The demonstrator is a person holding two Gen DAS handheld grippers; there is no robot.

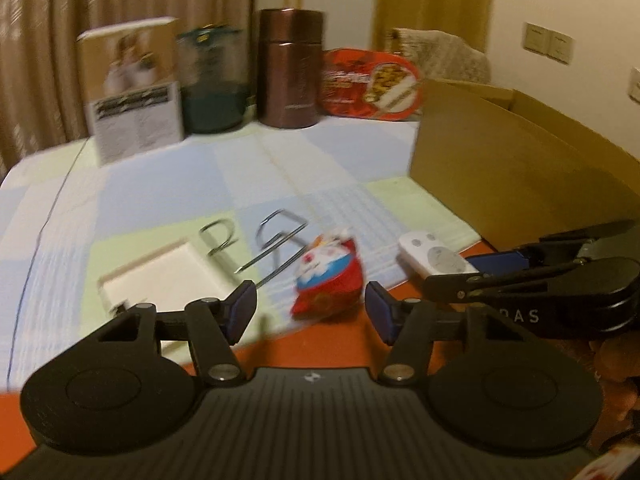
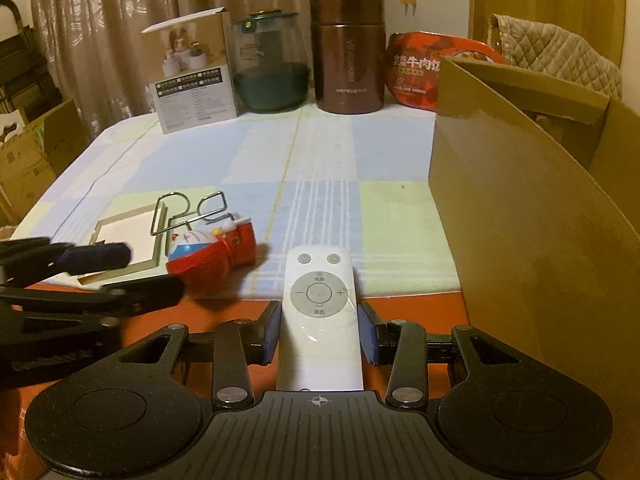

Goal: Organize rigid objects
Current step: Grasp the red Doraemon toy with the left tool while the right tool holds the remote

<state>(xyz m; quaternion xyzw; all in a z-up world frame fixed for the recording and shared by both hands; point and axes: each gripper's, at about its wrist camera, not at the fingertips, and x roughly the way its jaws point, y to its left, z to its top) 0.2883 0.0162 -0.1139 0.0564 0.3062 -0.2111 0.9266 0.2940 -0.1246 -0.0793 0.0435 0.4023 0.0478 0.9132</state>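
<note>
Between the pads of the right gripper (image 2: 319, 334), the white remote (image 2: 320, 320) is being pinched, its long axis running straight ahead. Just right, the cardboard box (image 2: 520, 208) is standing on the counter (image 2: 224, 312). The left gripper (image 1: 311, 309) is being held spread, empty, near the red toy (image 1: 328, 274).

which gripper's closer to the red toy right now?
Left. The left gripper is open right in front of the red toy, not gripping; the right gripper is off to its side, shut on the white remote.

Right claw (image 2: 320, 334) clamped; left claw (image 1: 311, 308) seemingly agape
</note>
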